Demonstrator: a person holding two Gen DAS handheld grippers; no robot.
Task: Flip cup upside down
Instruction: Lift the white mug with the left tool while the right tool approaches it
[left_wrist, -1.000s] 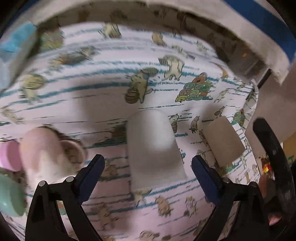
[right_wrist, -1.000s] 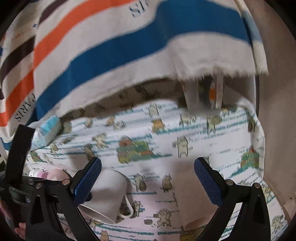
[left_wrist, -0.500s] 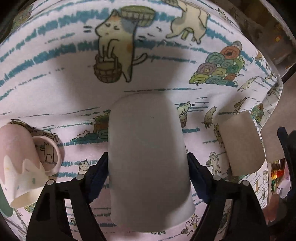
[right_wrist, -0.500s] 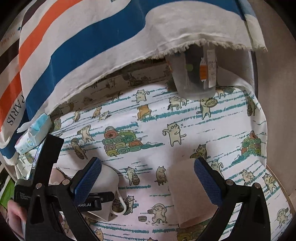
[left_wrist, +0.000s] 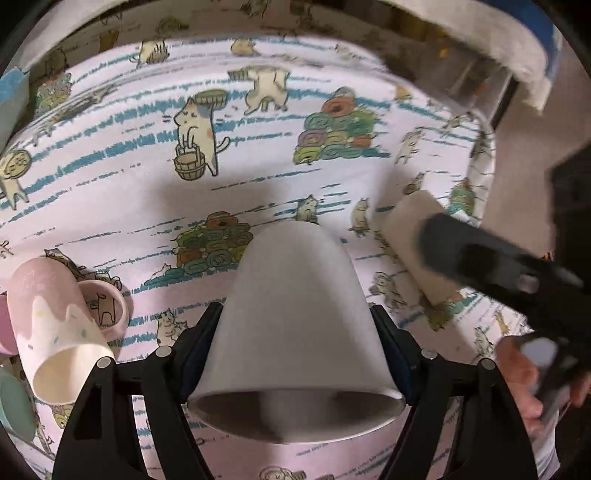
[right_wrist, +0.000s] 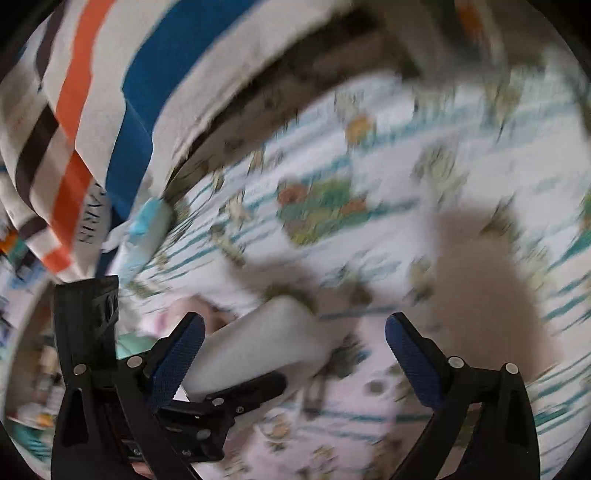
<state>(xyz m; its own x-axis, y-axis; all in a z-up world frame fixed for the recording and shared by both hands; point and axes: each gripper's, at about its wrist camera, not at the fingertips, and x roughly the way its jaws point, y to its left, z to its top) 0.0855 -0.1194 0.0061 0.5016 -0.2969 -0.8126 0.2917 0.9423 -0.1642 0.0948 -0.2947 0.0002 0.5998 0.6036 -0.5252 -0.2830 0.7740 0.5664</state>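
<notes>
My left gripper (left_wrist: 295, 332) is shut on a plain white cup (left_wrist: 295, 325), fingers on both its sides. The cup is lifted and tilted, its open mouth toward the camera and its base away. In the blurred right wrist view the same white cup (right_wrist: 266, 343) shows low left, held by the left gripper's fingers. My right gripper (right_wrist: 293, 354) is open and empty above the cat-print cloth (right_wrist: 406, 166). The right gripper's black body (left_wrist: 517, 280) crosses the right of the left wrist view.
A pink and white mug (left_wrist: 55, 332) lies on its side at the left, with a green cup (left_wrist: 13, 406) beside it. A beige cup (left_wrist: 417, 236) stands mouth down at the right and also shows in the right wrist view (right_wrist: 484, 295). A striped cloth (right_wrist: 92, 129) hangs at the back.
My left gripper closed on the white cup, then lifted and tipped it so its mouth faces the camera. The right gripper swung left fast, blurring its view.
</notes>
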